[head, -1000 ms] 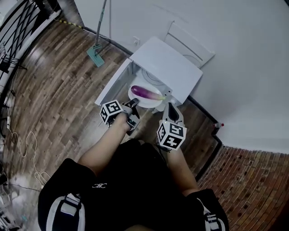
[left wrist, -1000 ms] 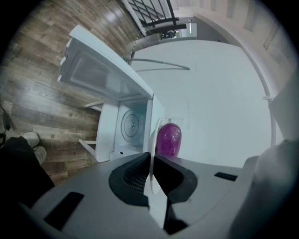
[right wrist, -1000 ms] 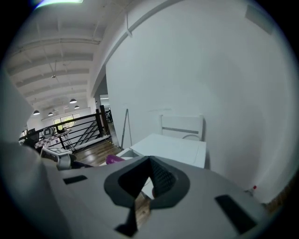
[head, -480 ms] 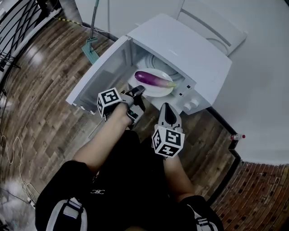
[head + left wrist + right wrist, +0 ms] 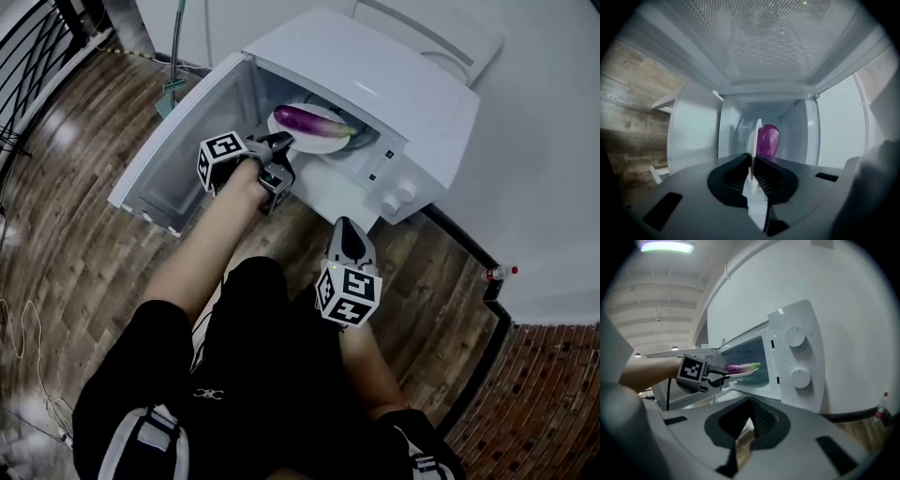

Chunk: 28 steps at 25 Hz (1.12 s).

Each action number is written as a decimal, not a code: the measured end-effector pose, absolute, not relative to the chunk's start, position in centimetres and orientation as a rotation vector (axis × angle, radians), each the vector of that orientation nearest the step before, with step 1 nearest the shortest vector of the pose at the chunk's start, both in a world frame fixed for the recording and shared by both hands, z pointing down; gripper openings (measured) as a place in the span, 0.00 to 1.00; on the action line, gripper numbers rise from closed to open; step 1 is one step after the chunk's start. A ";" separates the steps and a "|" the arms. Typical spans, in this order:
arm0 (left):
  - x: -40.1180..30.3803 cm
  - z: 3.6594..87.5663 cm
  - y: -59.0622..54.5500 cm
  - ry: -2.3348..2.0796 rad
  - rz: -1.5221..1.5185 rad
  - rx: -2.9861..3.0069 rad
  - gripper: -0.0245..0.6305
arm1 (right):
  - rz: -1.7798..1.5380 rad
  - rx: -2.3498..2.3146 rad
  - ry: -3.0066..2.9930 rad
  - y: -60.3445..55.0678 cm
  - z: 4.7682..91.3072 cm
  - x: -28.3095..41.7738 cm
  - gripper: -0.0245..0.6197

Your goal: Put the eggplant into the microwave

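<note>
Eggplant (image 5: 314, 120) lies lengthwise on a white plate (image 5: 321, 146), so the plate acts as the carrier and no jaw touches the vegetable itself. The left gripper (image 5: 284, 142) is clamped on the near rim of the plate. The left gripper view shows the thin rim pinched edge-on between the ribbed pads, with the purple eggplant beyond it. Gripping at the rim keeps the gripper body outside while the far part of the plate goes in first.

The plate sits level in the mouth of the microwave (image 5: 375, 84), partly inside the cavity. It appears to be carried rather than set down, though contact with the cavity floor cannot be confirmed. The door (image 5: 178, 159) is swung fully open to the left, which gives the left arm a straight path in.

The right gripper (image 5: 349, 234) has its jaws together on nothing. It is held low and well back from the opening, in front of the control panel (image 5: 794, 357), where it does not obstruct the plate. It is probably in reserve for the door.
</note>
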<state>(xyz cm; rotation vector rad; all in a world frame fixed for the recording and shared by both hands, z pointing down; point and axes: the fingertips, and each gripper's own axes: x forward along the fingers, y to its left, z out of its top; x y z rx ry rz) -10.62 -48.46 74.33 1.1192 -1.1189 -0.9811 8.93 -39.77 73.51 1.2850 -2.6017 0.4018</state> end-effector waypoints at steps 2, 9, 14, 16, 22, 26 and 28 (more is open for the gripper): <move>-10.4 74.6 -49.7 -1.113 -0.974 1.118 0.06 | 0.397 1.305 -2.600 -40.0 73.5 9.4 0.04; -10.2 75.3 -53.8 -1.138 -0.922 1.119 0.08 | 0.409 1.327 -2.565 -40.1 74.2 10.5 0.04; -10.2 75.4 -56.5 -1.153 -0.883 1.145 0.09 | 0.397 1.347 -2.554 -40.2 74.2 11.2 0.04; -10.1 75.7 -57.2 -1.153 -0.863 1.149 0.09 | 0.399 1.354 -2.545 -40.2 74.4 11.5 0.04; -10.0 75.8 -58.2 -1.185 -0.801 1.211 0.09 | 0.392 1.368 -2.531 -40.0 74.8 12.1 0.04; -9.7 75.8 -58.2 -1.325 -0.554 1.360 0.11 | 0.385 1.359 -2.532 -39.7 74.7 11.9 0.04; -10.1 75.9 -58.0 -1.463 -0.353 1.426 0.14 | 0.373 1.347 -2.541 -39.5 74.5 11.5 0.04</move>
